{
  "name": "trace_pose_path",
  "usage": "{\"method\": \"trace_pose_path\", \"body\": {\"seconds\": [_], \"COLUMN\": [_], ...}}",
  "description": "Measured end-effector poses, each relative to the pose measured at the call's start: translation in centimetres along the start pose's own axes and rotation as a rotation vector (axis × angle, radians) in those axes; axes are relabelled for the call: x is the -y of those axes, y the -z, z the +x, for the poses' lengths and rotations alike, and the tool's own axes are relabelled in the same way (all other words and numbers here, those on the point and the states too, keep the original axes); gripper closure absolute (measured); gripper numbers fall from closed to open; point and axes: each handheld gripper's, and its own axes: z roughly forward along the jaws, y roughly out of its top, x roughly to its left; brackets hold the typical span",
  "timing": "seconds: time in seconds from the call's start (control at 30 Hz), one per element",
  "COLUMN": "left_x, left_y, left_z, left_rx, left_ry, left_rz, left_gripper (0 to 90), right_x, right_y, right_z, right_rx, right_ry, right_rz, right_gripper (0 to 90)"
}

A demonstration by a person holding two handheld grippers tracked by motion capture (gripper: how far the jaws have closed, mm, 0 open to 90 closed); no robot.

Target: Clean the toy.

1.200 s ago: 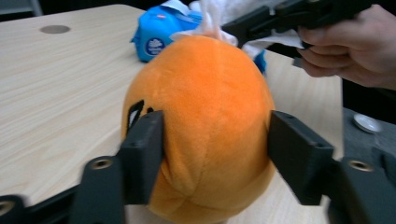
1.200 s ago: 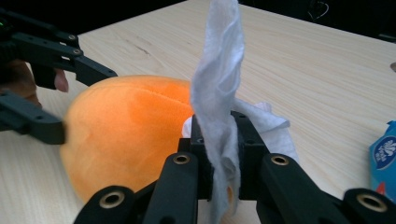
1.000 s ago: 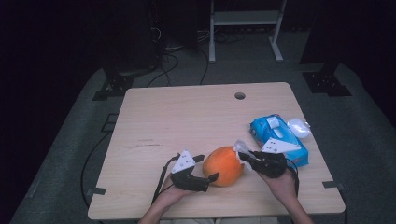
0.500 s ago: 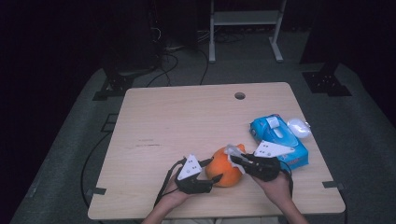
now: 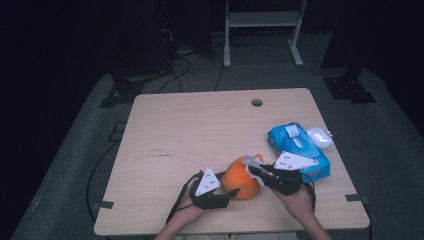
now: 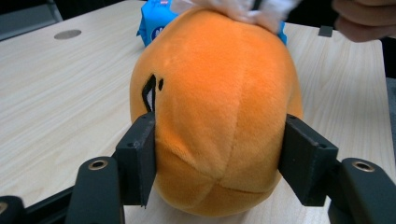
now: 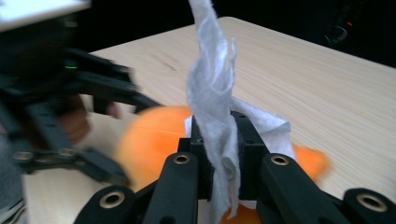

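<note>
An orange plush toy (image 5: 242, 181) lies on the wooden table (image 5: 200, 130) near its front edge. My left gripper (image 5: 229, 194) reaches in from the toy's left. Its jaws have just been closing, and in the left gripper view both pads (image 6: 137, 158) now press into the sides of the plush toy (image 6: 219, 107). My right gripper (image 5: 253, 168) comes from the right and is shut on a white tissue (image 5: 250, 161), which rests on top of the toy. In the right gripper view the tissue (image 7: 212, 79) stands up out of the right gripper (image 7: 223, 140), with the orange toy (image 7: 154, 140) beneath it.
A blue pack of wipes (image 5: 300, 147) lies just right of the toy, with a small white object (image 5: 320, 136) beside it. The table has a round cable hole (image 5: 257, 102) at the back. A metal stand (image 5: 260, 20) and cables are on the floor beyond.
The left gripper's jaws have closed in on the plush toy, which now looks squeezed and narrower. The right gripper still holds the tissue on top of the toy.
</note>
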Motion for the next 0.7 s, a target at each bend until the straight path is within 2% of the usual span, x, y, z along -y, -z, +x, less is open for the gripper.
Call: {"method": "trace_pose_path", "body": {"seconds": [0.03,0.1,0.2,0.27,0.33,0.4,0.43,0.5,0.63,0.7], "left_x": [0.0,0.0,-0.1,-0.1,-0.4,-1.0,-1.2,-1.8,-1.5,-1.4], "left_y": [0.0,0.0,0.2,0.4,0.8,1.2,1.4,1.9,2.0,1.8], "left_z": [0.0,0.1,0.3,0.5,0.5,0.4,0.4,0.0,-0.1,0.0], "left_rx": [0.002,0.005,0.009,0.014,0.016,0.031,0.036,0.038,0.037,0.039], "left_ry": [0.003,0.007,0.025,0.040,0.054,0.096,0.098,0.072,0.060,0.058], "left_rz": [-0.001,0.000,-0.003,-0.005,-0.016,-0.053,-0.061,-0.063,-0.069,-0.088], "left_gripper": [37.0,37.5,38.6,39.3,40.0,41.0,41.7,42.5,42.5,36.7], "right_x": [0.4,1.0,1.2,0.8,0.1,-0.6,-0.9,-1.4,-0.9,-0.4], "right_y": [0.2,0.3,0.3,0.4,0.5,0.5,0.4,0.2,-0.1,-0.2], "right_z": [-0.8,-1.8,-2.2,-1.6,-0.2,1.3,2.1,3.2,2.5,1.6], "right_rx": [0.027,0.047,0.059,0.052,0.003,-0.070,-0.093,-0.109,-0.102,-0.081], "right_ry": [-0.018,-0.050,-0.077,-0.068,-0.047,-0.026,-0.003,0.030,0.006,-0.017], "right_rz": [0.004,0.012,0.011,0.005,-0.017,-0.045,-0.050,-0.048,-0.032,-0.021], "right_gripper": [80.4,80.4,80.5,80.5,80.5,80.5,80.5,80.5,80.5,80.5]}}
